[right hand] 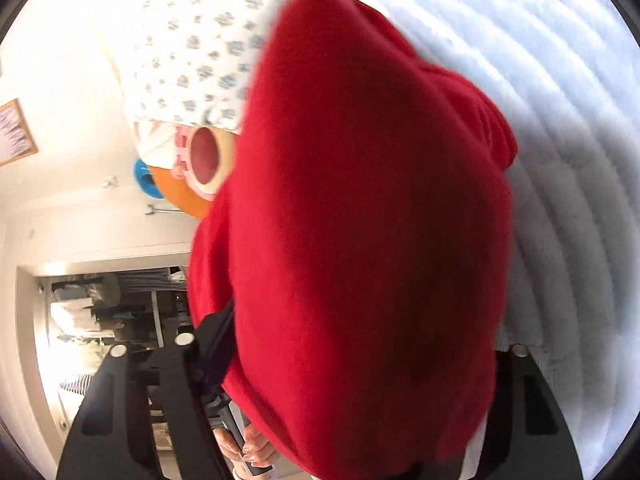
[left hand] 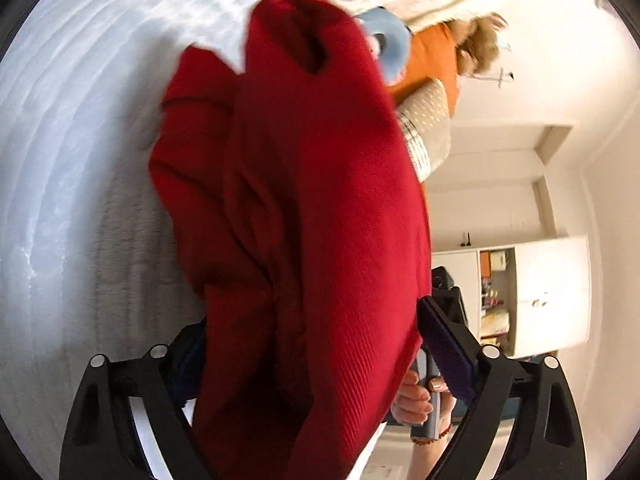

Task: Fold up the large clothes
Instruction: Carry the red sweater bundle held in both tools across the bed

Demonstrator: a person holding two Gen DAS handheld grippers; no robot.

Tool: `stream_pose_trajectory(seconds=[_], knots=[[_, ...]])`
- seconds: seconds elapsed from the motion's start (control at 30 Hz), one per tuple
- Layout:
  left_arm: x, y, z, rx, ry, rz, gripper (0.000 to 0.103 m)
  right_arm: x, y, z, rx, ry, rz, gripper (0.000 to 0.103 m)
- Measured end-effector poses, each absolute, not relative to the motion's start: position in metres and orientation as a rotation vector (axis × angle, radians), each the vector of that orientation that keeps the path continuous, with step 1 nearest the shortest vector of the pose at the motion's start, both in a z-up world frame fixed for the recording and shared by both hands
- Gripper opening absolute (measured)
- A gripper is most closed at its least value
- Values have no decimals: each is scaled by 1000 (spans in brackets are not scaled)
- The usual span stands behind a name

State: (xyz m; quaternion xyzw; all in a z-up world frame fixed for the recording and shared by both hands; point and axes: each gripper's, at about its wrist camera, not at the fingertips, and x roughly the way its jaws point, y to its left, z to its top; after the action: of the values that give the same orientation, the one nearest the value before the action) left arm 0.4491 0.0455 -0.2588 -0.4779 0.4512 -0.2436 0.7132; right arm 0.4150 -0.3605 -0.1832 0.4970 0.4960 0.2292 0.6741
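Observation:
A large red knit garment [left hand: 304, 216] hangs bunched between the fingers of my left gripper [left hand: 308, 344] and fills the middle of the left wrist view, lifted above the white ribbed bedcover [left hand: 80, 120]. The left jaws stand wide, with the cloth draped between them; a purple pad [left hand: 444, 344] shows on the right finger. In the right wrist view the same red garment [right hand: 368, 220] covers most of the frame and hides the tips of my right gripper [right hand: 352, 360]. Both views are blurred.
A floral pillow [right hand: 192, 52], an orange cushion [left hand: 432, 64] and soft toys [left hand: 390, 46] lie at the bed's head. A white cupboard [left hand: 552, 296] and open shelves [right hand: 104, 312] stand beyond. A hand [left hand: 416, 396] holds the other gripper's handle.

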Motion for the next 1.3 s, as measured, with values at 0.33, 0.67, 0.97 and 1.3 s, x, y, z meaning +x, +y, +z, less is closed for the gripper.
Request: stream_pose_trajectory(seconds=[0.33, 0.67, 0.97, 1.3], knots=[[429, 11, -196, -940, 1003, -565, 70, 396, -382, -139, 1071, 1022, 514, 51], [407, 20, -276, -1075, 1131, -580, 91, 359, -385, -230, 1161, 1150, 583, 64], [413, 65, -285, -1143, 1094, -574, 99, 356, -392, -231, 1062, 1346, 494, 98], [423, 57, -277, -1079, 1242, -570, 101, 367, -380, -245, 1099, 1464, 337, 100]])
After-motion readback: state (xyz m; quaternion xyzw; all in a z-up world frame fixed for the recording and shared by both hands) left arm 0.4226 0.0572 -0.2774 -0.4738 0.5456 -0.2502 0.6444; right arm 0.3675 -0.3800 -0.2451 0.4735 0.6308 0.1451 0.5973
